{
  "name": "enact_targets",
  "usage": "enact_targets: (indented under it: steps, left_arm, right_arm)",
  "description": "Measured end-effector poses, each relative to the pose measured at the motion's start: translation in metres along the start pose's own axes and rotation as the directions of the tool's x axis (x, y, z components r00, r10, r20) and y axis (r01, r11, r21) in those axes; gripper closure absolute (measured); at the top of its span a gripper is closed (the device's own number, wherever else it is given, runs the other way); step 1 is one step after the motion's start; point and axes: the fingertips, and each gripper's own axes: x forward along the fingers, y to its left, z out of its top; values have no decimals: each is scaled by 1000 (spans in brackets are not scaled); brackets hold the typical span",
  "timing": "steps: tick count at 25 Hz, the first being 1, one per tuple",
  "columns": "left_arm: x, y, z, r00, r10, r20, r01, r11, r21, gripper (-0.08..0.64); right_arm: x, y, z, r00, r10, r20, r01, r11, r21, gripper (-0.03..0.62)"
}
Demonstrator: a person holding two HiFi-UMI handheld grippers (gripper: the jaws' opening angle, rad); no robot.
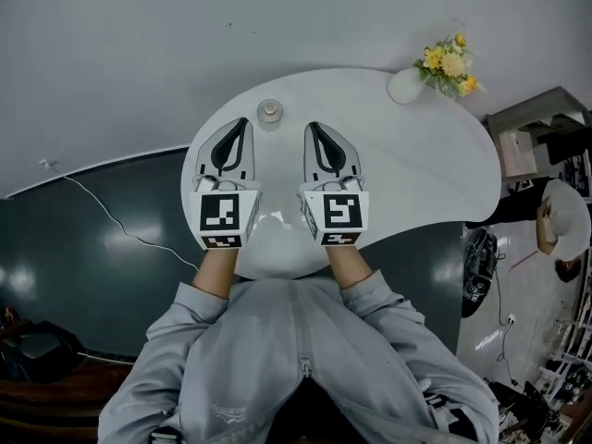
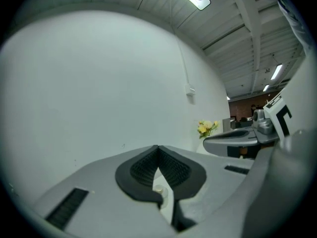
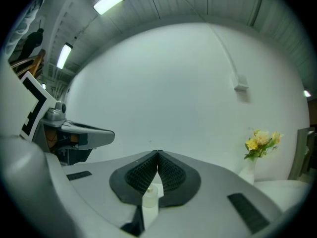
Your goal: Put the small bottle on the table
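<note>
Small bottle (image 1: pixel 269 112) is standing upright on the white worktop (image 1: pixel 416 183), cap up, long axis vertical, appearing between the tips of the left claw (image 1: pixel 243 120) and right claw (image 1: pixel 309 126). Both claws are hovering side by side, pointing nearly level, each pressed together and pinching nothing. Count: one bottle, one flower vase (image 1: pixel 405 86).

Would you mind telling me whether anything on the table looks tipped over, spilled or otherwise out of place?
Nothing stands out. The small bottle stands upright on the table, the vase of yellow flowers is upright near the far edge, and no spill shows.
</note>
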Motion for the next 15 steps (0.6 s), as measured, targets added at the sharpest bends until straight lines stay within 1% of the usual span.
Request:
enact_targets:
  steps: [3,7,11,15]
  left_arm:
    - [-17,-1,23,1000,10,18,-10,1000,-11,553]
    - [-35,-11,47,999,-7,50,7,1000,2,553]
    - [-51,-20,59,998,-12,65,12,1000,3,553]
    - [-58,-22,68,996,-10,85,10,1000,5,552]
  right_arm:
    - [-16,-2,23,1000,-10,22,11,1000,-6,565]
    - [-33,0,49,998,-7,61,9,1000,-18,565]
    - [-50,6,68,996,-6,91,9,1000,-26,566]
    - [-55,5,73,995,-4,100,6,1000,-13,566]
